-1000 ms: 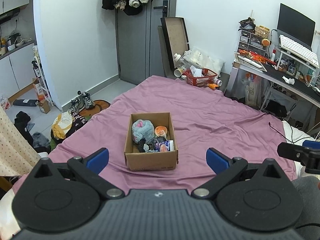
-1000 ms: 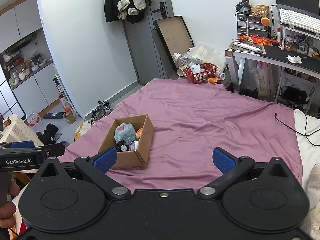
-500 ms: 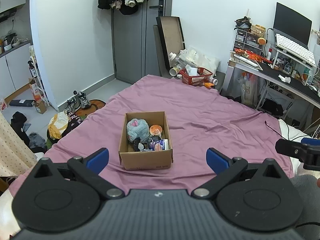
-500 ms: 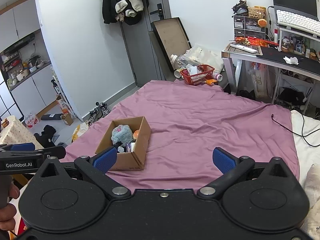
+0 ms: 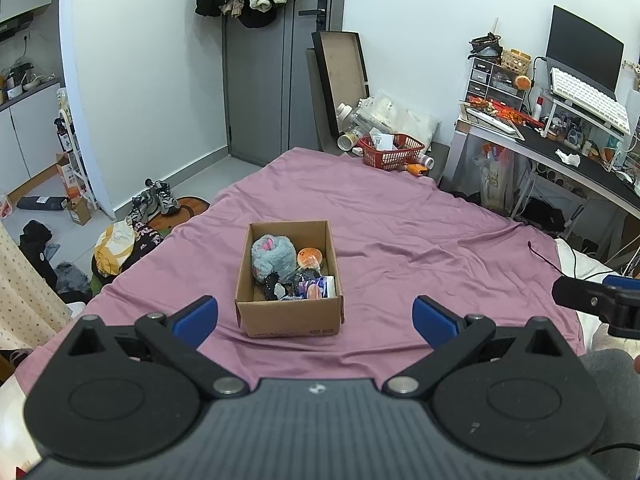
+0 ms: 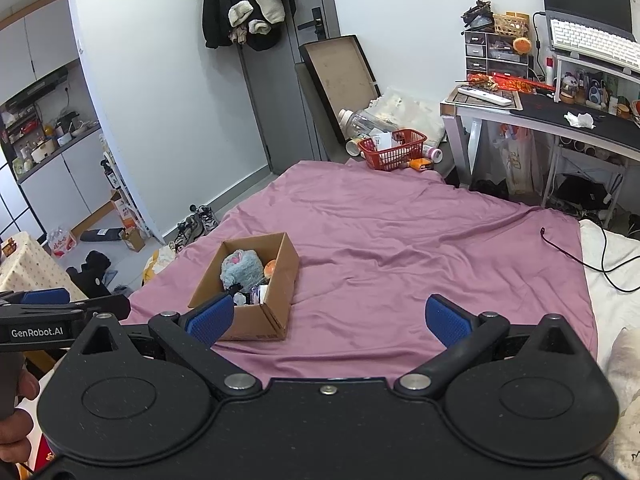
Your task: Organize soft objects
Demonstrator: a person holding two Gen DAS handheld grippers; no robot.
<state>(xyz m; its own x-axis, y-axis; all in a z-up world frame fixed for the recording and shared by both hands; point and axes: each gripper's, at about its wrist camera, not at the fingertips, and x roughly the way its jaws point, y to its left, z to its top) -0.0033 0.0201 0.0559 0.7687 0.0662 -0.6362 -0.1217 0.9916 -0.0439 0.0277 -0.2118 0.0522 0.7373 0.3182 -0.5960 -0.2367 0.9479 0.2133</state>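
Both claws are held wide open and empty, and the cardboard box of plushies, sat near the bed's left edge, is lined up dead ahead of the left gripper, so it's judged nearer than the right gripper

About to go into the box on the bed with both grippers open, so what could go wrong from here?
The cardboard box sits loose on the wrinkled purple sheet, so a push may slide or tip it. The grey plush toy, orange toy and small items are packed close; grabbing one may drag out others. The left gripper and right gripper could bump each other at the narrow opening.
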